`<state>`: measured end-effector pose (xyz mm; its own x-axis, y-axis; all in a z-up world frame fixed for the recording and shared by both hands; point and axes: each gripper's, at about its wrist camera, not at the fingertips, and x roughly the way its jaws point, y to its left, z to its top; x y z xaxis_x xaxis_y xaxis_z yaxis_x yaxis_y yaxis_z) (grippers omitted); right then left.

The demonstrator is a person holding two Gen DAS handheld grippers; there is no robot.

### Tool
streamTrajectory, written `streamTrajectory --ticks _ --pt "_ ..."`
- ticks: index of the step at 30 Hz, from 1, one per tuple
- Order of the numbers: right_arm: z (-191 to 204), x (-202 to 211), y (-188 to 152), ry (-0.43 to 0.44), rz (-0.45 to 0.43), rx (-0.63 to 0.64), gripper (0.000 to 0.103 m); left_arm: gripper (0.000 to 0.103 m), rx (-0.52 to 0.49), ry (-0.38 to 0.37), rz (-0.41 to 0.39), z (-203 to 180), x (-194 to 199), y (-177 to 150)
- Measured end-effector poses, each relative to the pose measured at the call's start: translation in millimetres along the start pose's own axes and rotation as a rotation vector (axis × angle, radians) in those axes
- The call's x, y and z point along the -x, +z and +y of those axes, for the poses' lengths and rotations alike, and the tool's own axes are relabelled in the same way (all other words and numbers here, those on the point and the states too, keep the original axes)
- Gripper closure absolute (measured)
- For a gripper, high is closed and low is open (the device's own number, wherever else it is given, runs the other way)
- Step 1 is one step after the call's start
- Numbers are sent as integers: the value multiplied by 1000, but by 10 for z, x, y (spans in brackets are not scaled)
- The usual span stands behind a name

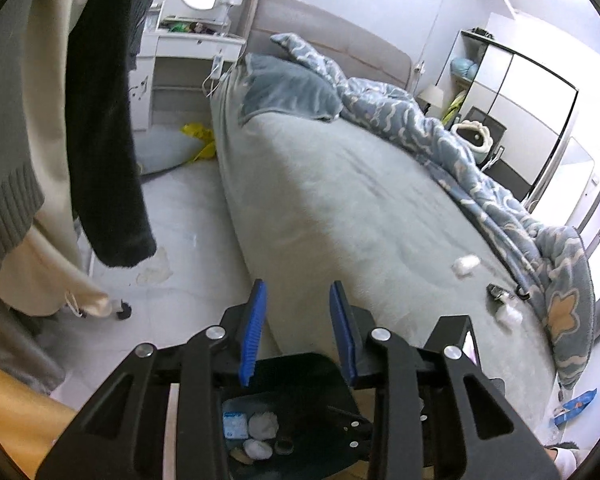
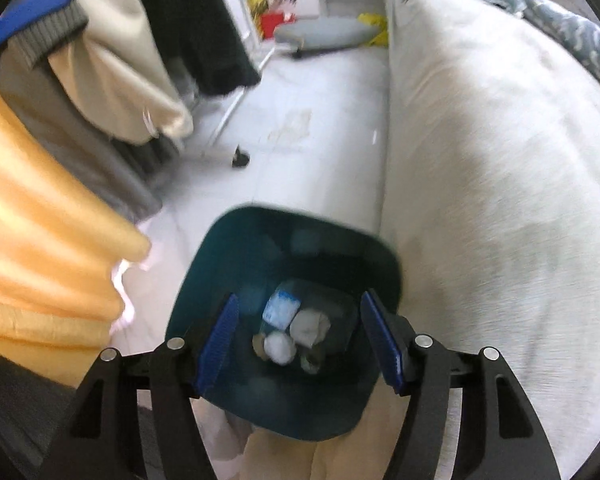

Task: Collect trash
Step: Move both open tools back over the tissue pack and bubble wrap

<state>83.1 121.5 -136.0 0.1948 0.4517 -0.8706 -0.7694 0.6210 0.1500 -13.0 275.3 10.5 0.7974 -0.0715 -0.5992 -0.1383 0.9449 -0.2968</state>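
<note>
A dark teal bin [image 2: 292, 232] stands on the floor against the bed's side. In it lie a blue-and-white packet [image 2: 281, 309] and white crumpled wads [image 2: 279, 349]. My right gripper [image 2: 300, 296] hangs open over the bin's mouth, with nothing between its blue pads [image 2: 220, 336]. My left gripper [image 1: 298, 286] is higher, above the bin [image 1: 300, 364], with a narrow empty gap between its pads. On the grey bed sheet [image 1: 340, 200] lie a white wad [image 1: 465, 266], a second wad [image 1: 509, 314] and a small dark item [image 1: 496, 292]. A blue wrapper [image 1: 576, 402] lies on the floor at the right.
Clothes hang on a rack [image 1: 100, 120] to the left, and yellow fabric [image 2: 40, 240] is close by. A blue patterned duvet [image 1: 440, 128] is piled along the bed's far side. A grey cushion [image 2: 324, 34] and a yellow bag [image 1: 198, 136] lie on the floor.
</note>
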Motion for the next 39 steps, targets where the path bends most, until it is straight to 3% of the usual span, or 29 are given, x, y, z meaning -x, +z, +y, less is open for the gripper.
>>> streamTrajectory --ticks 5,10,26,32,39 --pt "-213 347 35 -20 -116 -49 38 69 -13 -24 -21 -217 -21 69" --pt "-421 612 8 -105 -177 -43 36 69 -23 -52 -7 -436 -125 78" --pt "-1444 1233 -254 -269 -243 -186 21 54 -71 -119 31 -1127 -419 8" --pt "-1788 1446 -398 -316 -263 -255 20 50 -88 -132 54 -1379 -509 -18" --pt "-2076 1643 -510 -427 -274 -324 16 34 -148 -143 75 -1673 -615 -103"
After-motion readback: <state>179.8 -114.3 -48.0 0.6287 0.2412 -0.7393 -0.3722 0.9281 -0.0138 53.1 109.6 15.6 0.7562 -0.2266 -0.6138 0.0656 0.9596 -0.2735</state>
